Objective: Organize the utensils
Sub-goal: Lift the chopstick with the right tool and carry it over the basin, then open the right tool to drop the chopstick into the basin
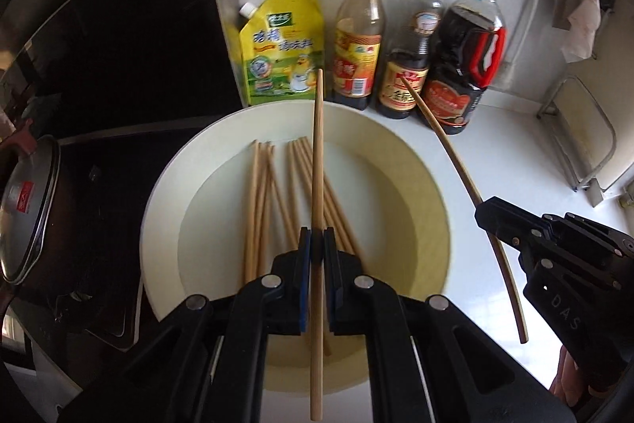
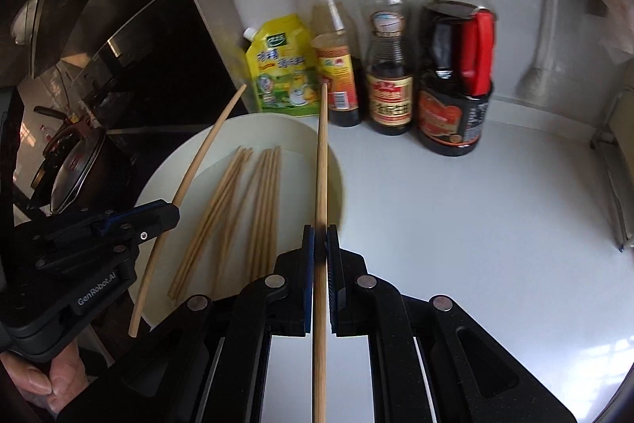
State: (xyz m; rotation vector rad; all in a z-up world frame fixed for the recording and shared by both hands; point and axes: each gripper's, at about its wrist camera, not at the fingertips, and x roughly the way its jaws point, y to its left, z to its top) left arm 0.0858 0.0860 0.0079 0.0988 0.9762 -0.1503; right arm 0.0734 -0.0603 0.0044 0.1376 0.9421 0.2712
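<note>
A cream plate [image 1: 412, 161] on the white counter holds several wooden chopsticks [image 1: 259, 193]. My left gripper [image 1: 317, 232] is shut on one chopstick [image 1: 317, 153] and holds it above the plate, pointing away from me. My right gripper [image 2: 320, 230] is shut on another chopstick [image 2: 321, 161], held just past the plate's right rim [image 2: 301, 129]. Each gripper shows in the other's view: the right gripper [image 1: 485, 215] with its chopstick [image 1: 447, 145], the left gripper [image 2: 172, 215] with its chopstick [image 2: 198, 161]. The loose chopsticks [image 2: 237, 209] lie on the plate.
A yellow seasoning pouch [image 1: 277, 54] and three sauce bottles [image 1: 408, 38] stand at the back against the wall. A dark stove with a lidded pot [image 1: 31, 209] is on the left. A metal rack [image 1: 582, 141] stands at the right.
</note>
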